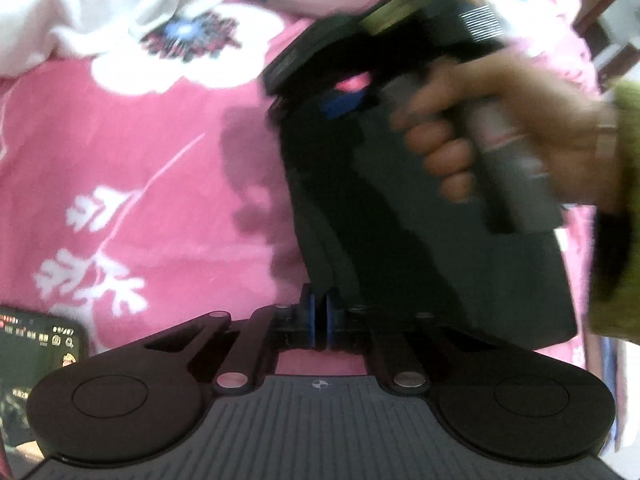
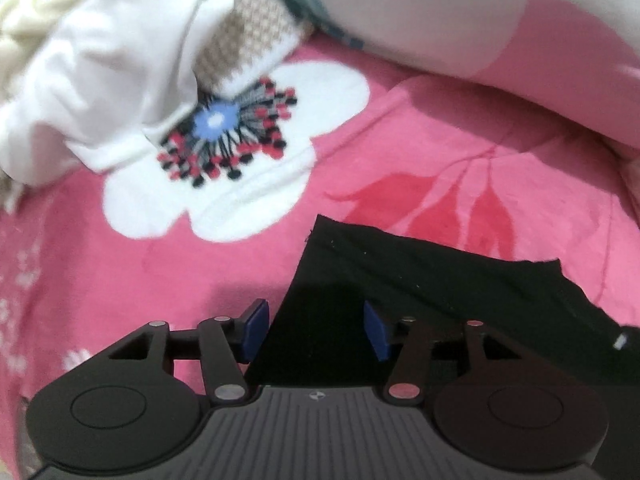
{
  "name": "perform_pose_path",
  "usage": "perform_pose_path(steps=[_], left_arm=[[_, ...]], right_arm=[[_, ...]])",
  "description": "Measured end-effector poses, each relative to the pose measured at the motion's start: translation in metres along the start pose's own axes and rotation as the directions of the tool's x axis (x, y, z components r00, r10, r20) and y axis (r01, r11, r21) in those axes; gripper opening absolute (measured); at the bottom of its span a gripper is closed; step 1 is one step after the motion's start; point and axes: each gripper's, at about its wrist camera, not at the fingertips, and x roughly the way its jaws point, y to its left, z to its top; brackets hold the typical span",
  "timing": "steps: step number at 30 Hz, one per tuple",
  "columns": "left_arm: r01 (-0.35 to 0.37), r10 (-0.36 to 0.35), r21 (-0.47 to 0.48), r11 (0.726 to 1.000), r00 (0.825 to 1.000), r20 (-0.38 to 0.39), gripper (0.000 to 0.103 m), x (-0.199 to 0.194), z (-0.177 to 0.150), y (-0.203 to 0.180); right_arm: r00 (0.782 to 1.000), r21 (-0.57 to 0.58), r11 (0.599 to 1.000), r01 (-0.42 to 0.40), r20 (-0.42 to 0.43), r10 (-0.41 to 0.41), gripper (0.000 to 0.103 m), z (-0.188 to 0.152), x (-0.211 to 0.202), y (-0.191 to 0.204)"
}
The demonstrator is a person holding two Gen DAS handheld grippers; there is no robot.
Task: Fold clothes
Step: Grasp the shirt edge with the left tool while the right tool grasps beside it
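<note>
Left view: my left gripper (image 1: 320, 322) is clenched on the near edge of the black garment (image 1: 420, 248), which runs away up the bedspread (image 1: 140, 140).
Right view: my right gripper (image 2: 314, 330) gapes, straddling the garment's (image 2: 400, 280) left edge.

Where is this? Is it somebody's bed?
Probably yes, a bed at home. A soft pink flowered blanket covers everything, a pillow lies at the far edge, and a pile of clothes waits beside it.

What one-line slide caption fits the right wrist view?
Right gripper open over the corner of a black garment on a pink floral blanket.
</note>
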Motion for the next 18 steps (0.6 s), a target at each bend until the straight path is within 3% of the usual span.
perform_pose_path(steps=[3, 5, 7, 9, 18], left_arm=[[0.033, -0.034, 0.016, 0.999, 0.999, 0.031, 0.003, -0.008, 0.000, -0.009], [0.048, -0.049, 0.023, 0.999, 0.998, 0.046, 0.003, -0.010, -0.001, -0.015], [0.060, -0.061, 0.029, 0.998, 0.997, 0.055, 0.003, -0.012, -0.001, -0.020], [0.069, -0.071, 0.036, 0.997, 0.995, 0.064, 0.003, -0.012, 0.007, -0.030], [0.105, -0.114, 0.102, 0.989, 0.990, 0.086, 0.003, -0.014, 0.013, -0.075]], right_arm=[[0.999, -0.023, 0.999, 0.032, -0.002, -0.032, 0.054, 0.000, 0.008, 0.004], [0.999, 0.006, 0.999, 0.035, 0.009, -0.035, 0.042, -0.001, 0.006, -0.002], [0.999, 0.043, 0.999, 0.028, 0.017, -0.029, 0.019, -0.002, 0.002, -0.012], [1.000, 0.088, 0.996, 0.004, 0.026, -0.007, 0.010, -0.003, -0.003, -0.025], [0.983, 0.207, 0.973, -0.101, 0.170, 0.066, 0.008, -0.018, -0.060, -0.084]])
